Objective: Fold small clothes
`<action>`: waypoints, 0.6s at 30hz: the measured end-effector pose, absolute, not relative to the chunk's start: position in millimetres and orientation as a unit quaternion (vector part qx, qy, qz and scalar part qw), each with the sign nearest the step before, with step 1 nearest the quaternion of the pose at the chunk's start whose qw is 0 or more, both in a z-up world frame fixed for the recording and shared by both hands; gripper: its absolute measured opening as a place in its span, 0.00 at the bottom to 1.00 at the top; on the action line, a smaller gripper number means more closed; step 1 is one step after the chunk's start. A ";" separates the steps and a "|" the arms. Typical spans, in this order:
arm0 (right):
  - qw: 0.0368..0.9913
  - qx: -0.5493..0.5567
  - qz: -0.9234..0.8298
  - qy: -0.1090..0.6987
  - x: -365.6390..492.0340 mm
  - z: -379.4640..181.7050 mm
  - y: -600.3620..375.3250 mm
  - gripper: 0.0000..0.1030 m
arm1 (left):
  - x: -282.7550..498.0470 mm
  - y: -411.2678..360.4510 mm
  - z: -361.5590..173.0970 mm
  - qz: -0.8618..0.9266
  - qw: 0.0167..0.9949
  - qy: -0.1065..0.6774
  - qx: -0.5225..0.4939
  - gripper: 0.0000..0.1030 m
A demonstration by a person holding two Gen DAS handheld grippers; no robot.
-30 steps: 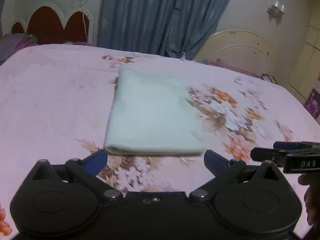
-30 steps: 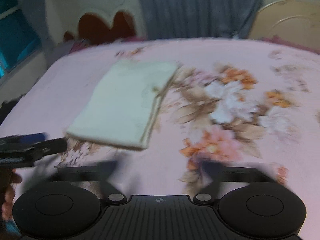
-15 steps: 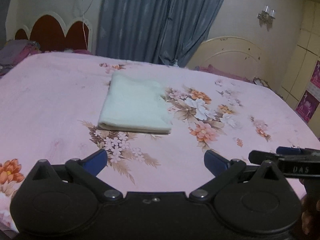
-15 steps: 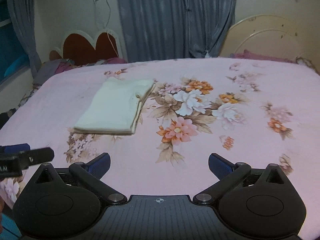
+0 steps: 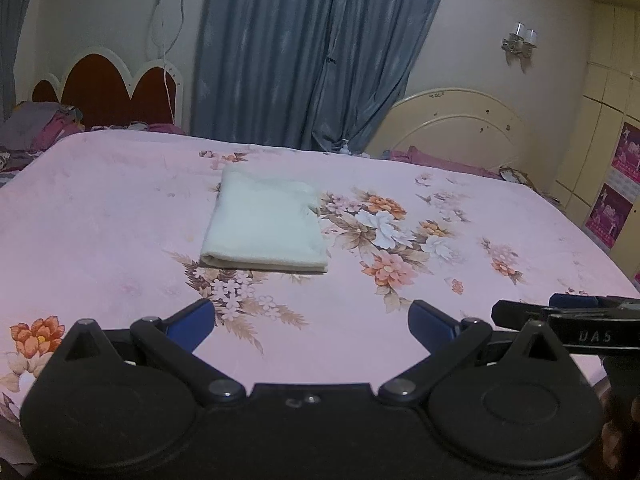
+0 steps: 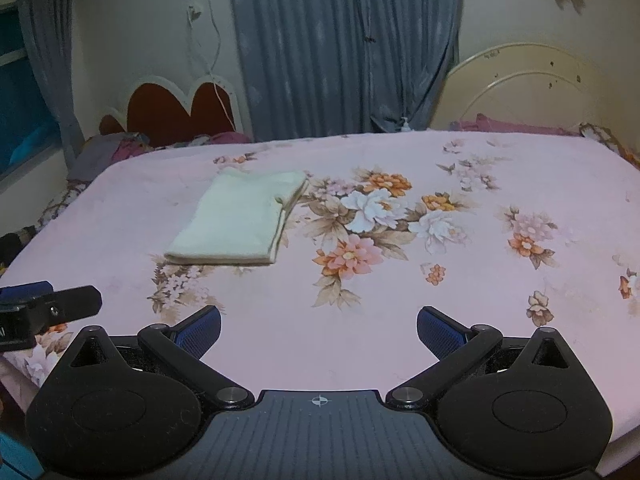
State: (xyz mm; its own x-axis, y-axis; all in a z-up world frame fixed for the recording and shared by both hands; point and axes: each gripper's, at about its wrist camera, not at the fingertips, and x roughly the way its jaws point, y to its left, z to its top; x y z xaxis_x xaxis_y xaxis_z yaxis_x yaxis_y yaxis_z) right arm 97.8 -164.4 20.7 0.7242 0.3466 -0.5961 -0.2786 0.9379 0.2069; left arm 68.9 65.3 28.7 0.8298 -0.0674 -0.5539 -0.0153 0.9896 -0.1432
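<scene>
A pale cream cloth [image 5: 264,222] lies folded into a flat rectangle on the pink flowered bedspread [image 5: 100,216]; the right wrist view shows the same cloth [image 6: 240,220] left of the flower print, layered edges facing right. My left gripper [image 5: 310,322] is open and empty, held back near the bed's front edge, well short of the cloth. My right gripper [image 6: 318,328] is also open and empty, equally far back. The right gripper's finger [image 5: 560,316] pokes into the left wrist view at right. A finger of the left gripper [image 6: 48,304] shows at the right wrist view's left edge.
A dark red scalloped headboard [image 5: 108,88] and a heap of clothes [image 5: 36,128] stand at the back left. Blue curtains [image 5: 312,52] hang behind the bed. A cream arched bed frame [image 5: 456,128] stands at the back right. The bedspread [image 6: 520,184] extends right.
Both grippers have drawn back from the folded cloth toward the front edge of the bed and risen; the cloth now looks smaller and farther away. It has stayed in place.
</scene>
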 end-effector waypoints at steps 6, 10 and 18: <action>0.930 0.047 0.174 0.320 91.3 26.8 -161.8 1.00 | 63.1 66.2 32.1 -0.013 0.957 0.283 -0.069 0.99; 0.931 0.045 0.177 0.317 89.6 28.6 -159.9 1.00 | 61.9 65.9 32.8 -0.013 0.958 0.280 -0.067 0.99; 0.930 0.044 0.178 0.318 89.5 27.8 -160.0 1.00 | 60.8 64.8 32.4 -0.013 0.958 0.280 -0.067 0.99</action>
State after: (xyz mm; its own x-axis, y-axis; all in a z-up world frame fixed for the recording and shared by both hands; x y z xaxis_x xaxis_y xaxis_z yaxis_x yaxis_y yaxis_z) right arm 89.5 -160.0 27.8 0.7341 0.3598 -0.5759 -0.3041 0.9325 0.1948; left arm 60.8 64.8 32.4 0.8427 -0.0621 -0.5348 -0.0130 0.9907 -0.1354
